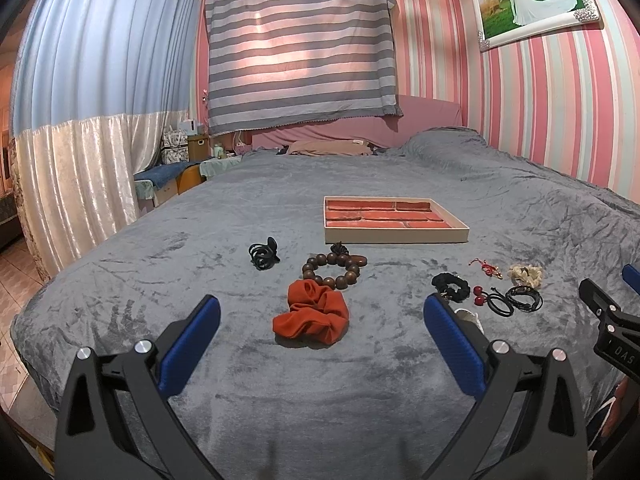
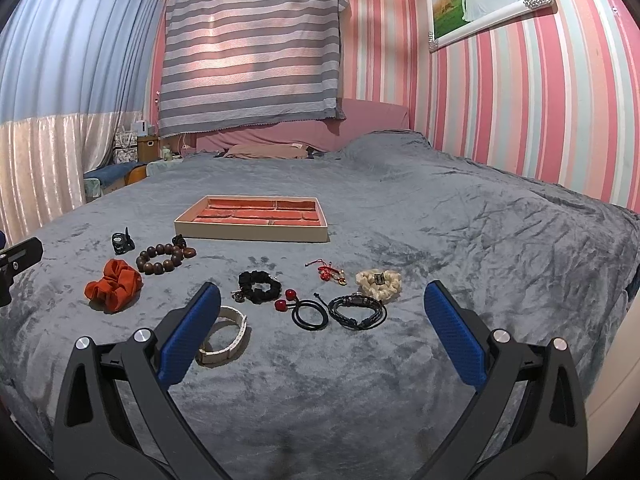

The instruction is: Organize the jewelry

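Note:
A cream tray with red compartments (image 1: 400,236) (image 2: 256,234) lies on the grey bed. Before it lie an orange scrunchie (image 1: 312,314) (image 2: 114,285), a brown bead bracelet (image 1: 334,270) (image 2: 162,259), a black clip (image 1: 263,255) (image 2: 121,242), a black scrunchie (image 1: 450,286) (image 2: 258,286), a red cherry hair tie (image 2: 298,308), a black braided bracelet (image 2: 358,310), a cream scrunchie (image 2: 378,282), a red cord charm (image 2: 328,270) and a white bracelet (image 2: 224,338). My left gripper (image 1: 320,316) is open, empty, around the orange scrunchie. My right gripper (image 2: 320,304) is open, empty, above the hair ties.
The grey blanket (image 1: 320,380) covers the whole bed. A pink headboard and pillow (image 1: 332,146) are at the far end. Curtains and a bedside table (image 1: 192,148) stand left; a striped wall with a framed photo (image 1: 532,0) is right.

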`<state>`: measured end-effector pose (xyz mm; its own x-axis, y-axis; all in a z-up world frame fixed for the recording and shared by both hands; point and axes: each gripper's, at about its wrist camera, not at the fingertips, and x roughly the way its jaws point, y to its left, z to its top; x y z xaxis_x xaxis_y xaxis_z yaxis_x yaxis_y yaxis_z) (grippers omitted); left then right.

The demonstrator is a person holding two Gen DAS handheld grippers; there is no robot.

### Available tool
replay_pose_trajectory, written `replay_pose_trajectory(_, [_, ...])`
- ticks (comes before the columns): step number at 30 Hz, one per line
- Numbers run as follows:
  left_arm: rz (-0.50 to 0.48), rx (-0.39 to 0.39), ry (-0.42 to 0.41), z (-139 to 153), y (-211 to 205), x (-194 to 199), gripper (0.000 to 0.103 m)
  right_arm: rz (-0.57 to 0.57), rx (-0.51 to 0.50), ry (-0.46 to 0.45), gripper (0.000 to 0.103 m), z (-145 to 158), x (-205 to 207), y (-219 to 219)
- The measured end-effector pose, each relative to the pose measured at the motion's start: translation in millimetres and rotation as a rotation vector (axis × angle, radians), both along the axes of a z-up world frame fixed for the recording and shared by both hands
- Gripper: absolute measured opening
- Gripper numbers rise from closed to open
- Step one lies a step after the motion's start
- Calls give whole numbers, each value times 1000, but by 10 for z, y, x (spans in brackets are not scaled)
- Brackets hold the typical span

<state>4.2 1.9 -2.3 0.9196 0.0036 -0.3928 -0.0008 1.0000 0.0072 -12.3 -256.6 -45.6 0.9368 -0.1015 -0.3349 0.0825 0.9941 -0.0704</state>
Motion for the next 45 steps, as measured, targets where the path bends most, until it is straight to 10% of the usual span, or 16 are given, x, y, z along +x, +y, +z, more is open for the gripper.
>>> replay_pose_trajectory(45, [-13, -4, 65, -153, 118, 260, 99, -3, 17, 96, 99, -171, 342, -17])
